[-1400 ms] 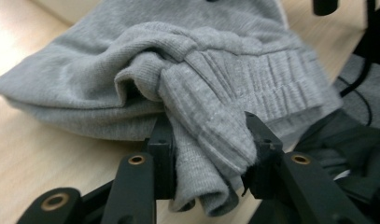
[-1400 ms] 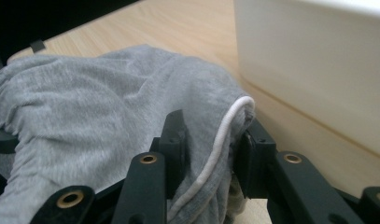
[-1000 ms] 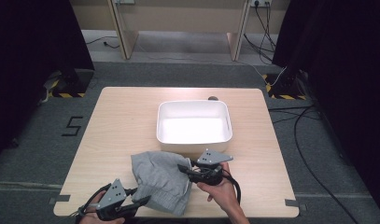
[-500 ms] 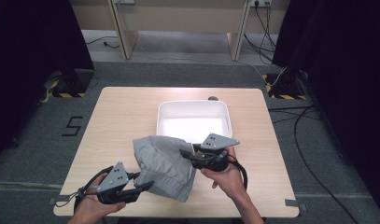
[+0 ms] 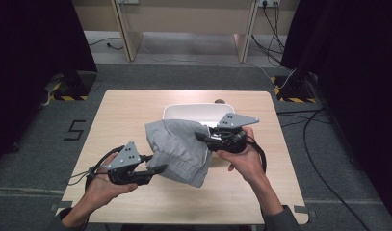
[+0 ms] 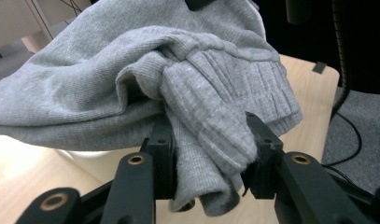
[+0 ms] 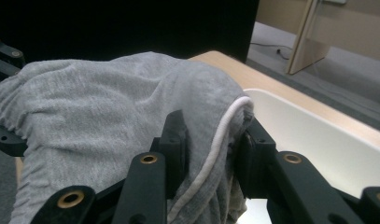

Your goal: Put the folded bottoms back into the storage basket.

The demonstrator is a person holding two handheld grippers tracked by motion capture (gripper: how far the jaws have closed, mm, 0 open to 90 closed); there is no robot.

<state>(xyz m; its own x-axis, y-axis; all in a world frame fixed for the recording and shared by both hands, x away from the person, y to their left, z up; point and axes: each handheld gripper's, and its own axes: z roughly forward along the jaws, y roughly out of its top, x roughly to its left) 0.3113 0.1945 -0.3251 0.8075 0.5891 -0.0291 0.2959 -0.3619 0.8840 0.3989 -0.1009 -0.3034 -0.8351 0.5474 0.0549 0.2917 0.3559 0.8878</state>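
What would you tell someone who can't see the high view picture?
Two hand-held grippers, the left gripper and right gripper, lift a folded grey garment above a wooden table. A white tub sits behind it.

The left gripper clamps the ribbed hem of a grey sweater above the table.

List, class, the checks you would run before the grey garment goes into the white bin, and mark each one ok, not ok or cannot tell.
1. Left claw shut on the ribbed edge of the grey garment: ok.
2. Right claw shut on the garment's white-trimmed edge: ok.
3. Garment lifted off the table: cannot tell.
4. White bin empty: cannot tell, partly hidden.
5. Garment fully over the bin: not ok.
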